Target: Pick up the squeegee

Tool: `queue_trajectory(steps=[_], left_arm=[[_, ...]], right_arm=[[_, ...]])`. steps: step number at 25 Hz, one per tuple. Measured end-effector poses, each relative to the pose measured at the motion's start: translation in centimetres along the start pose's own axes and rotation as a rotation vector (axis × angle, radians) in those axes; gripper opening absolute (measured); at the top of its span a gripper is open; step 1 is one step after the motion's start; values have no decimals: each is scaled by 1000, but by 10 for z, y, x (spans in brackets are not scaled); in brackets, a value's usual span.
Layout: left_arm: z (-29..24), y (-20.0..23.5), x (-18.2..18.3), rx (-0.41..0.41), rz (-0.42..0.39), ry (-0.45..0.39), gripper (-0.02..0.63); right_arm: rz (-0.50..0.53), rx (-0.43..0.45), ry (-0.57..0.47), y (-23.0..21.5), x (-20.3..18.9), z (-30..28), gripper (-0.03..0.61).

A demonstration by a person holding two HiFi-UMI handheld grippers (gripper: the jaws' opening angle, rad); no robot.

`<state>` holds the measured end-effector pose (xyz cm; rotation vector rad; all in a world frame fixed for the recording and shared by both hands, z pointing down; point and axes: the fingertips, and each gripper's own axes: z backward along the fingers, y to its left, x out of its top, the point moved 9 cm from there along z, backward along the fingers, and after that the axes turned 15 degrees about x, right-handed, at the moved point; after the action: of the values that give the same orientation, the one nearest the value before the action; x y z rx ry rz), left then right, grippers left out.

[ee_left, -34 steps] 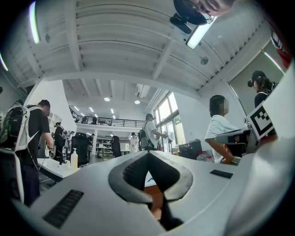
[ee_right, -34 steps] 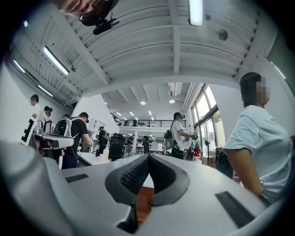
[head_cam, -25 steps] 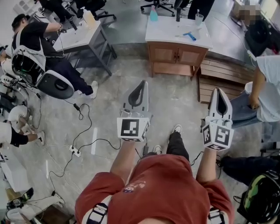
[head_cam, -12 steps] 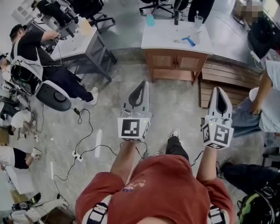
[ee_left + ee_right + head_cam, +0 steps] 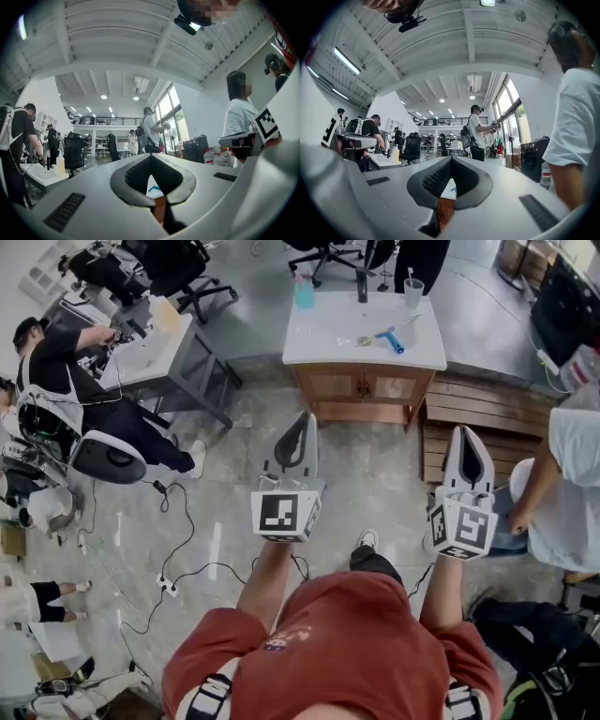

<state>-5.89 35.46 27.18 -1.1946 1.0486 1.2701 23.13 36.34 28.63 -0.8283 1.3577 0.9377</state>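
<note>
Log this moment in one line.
squeegee: on cabinet top, untouched; left gripper: shut, empty; right gripper: shut, empty

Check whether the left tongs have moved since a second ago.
Yes. The left tongs have advanced toward the wooden cabinet ahead; the floor showing between them has nearly gone.

The person wears a rust-red short-sleeved shirt [image 5: 347, 643] with a small print on the front, dark trousers [image 5: 377, 563] and a light shoe [image 5: 367, 539]. Black-and-white straps [image 5: 210, 697] sit at both shoulders. The left gripper [image 5: 302, 420] and right gripper [image 5: 467, 433] are pale grey shells tapering to a point, each with a leaf-shaped opening lined in black ribbed rubber. Each carries a white cube [image 5: 284, 514] printed with black square markers
</note>
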Motion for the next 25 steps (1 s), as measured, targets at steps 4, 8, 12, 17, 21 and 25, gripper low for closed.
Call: queue_trajectory(steps=[4,8,12,17,21,25], left_arm=[[-34,-24,-1,7,-4,6,18],[-59,-38,-4,23,-10,8,18],[-80,-41,-10,32,-13,13,18],[-111,-32,-25,33,-4,28,17],[-149,-16,-43,7,3,25,18],[-204,1,-59,-20,24,13,18]], right_arm=[[-9,8,2,-35,-4,-20,8],[-24,20,-6,-61,-9,-41,8],[-28,26,-4,-76,-16,-61,8],[-56,12,23,-88,-39,-89,8],[-11,-10,15,-88,-34,-126,8],[4,-32,24,-97,-43,-176,8]])
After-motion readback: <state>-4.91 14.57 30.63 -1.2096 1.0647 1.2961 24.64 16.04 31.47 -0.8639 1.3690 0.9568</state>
